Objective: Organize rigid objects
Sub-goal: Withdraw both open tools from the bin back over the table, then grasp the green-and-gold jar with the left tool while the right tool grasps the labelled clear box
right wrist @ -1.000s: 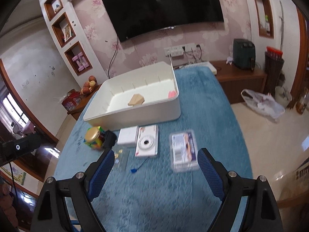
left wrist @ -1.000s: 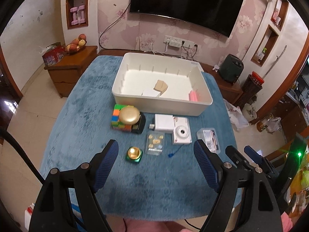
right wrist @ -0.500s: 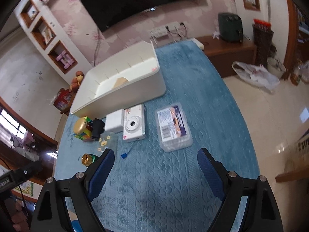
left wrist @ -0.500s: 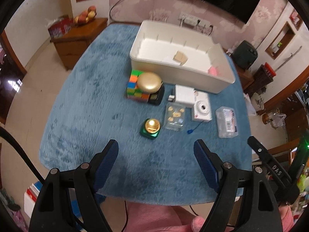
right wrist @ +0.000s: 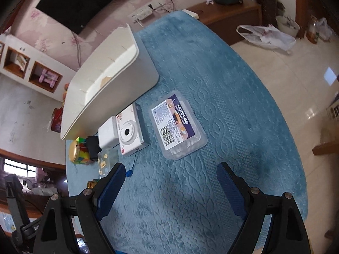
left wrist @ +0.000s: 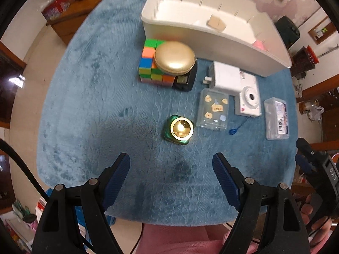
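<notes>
Both grippers, left gripper [left wrist: 171, 163] and right gripper [right wrist: 169, 172], wide apart, seemingly empty.

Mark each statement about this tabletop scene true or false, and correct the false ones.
1. The round gold compact case rests on top of the multicoloured puzzle cube. True.
2. The left gripper is clamped on the small green bottle with the gold cap. False: its jaws are open and the bottle stands apart, ahead of them.
3. The white instant camera lies inside the large white plastic bin. False: it lies on the blue cloth outside the bin.
4. The clear plastic box with the barcode label lies ahead of the open right gripper. True.
</notes>
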